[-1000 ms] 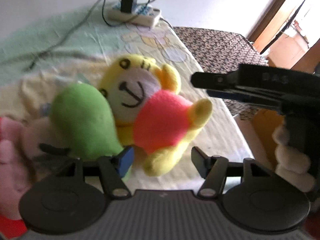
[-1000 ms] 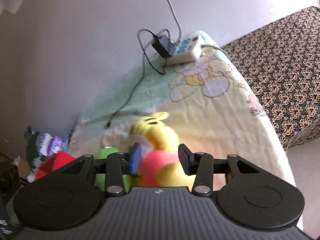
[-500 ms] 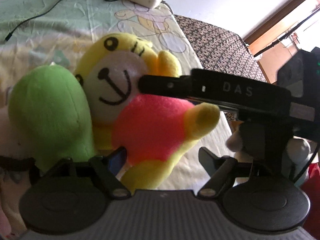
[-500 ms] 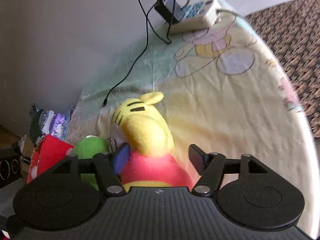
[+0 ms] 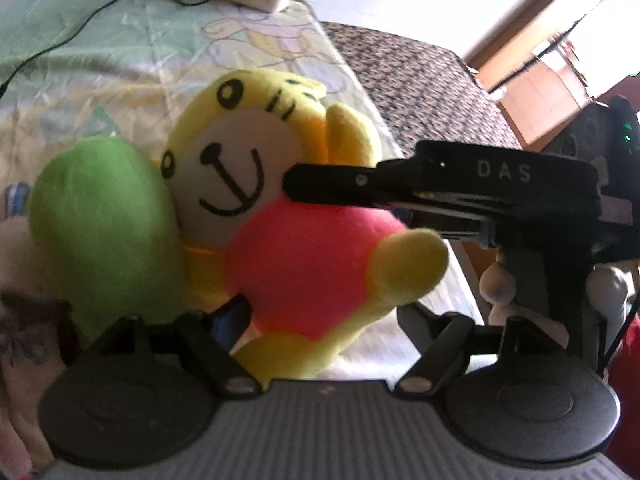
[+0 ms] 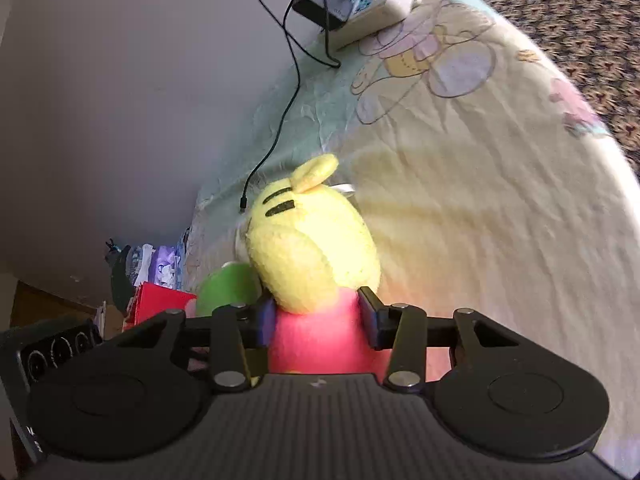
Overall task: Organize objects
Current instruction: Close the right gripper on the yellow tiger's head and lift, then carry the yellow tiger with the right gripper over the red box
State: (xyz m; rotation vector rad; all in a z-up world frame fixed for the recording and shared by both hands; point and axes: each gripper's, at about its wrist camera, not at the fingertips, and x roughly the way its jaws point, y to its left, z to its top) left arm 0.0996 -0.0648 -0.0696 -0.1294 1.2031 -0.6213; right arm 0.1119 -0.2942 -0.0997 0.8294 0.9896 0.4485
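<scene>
On the pastel cartoon-print bed sheet, the yellow plush tiger in a pink shirt leans against a green plush toy. The right gripper, spread half a second ago, now pinches its pink torso, reaching level from the side: the grasp looks secured. The left gripper stays spread below.

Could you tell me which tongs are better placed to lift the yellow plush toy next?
Right. The right tongs already pinch the yellow plush toy at its red body, both pads against it. The left tongs gape open near its legs, gripping nothing.
</scene>
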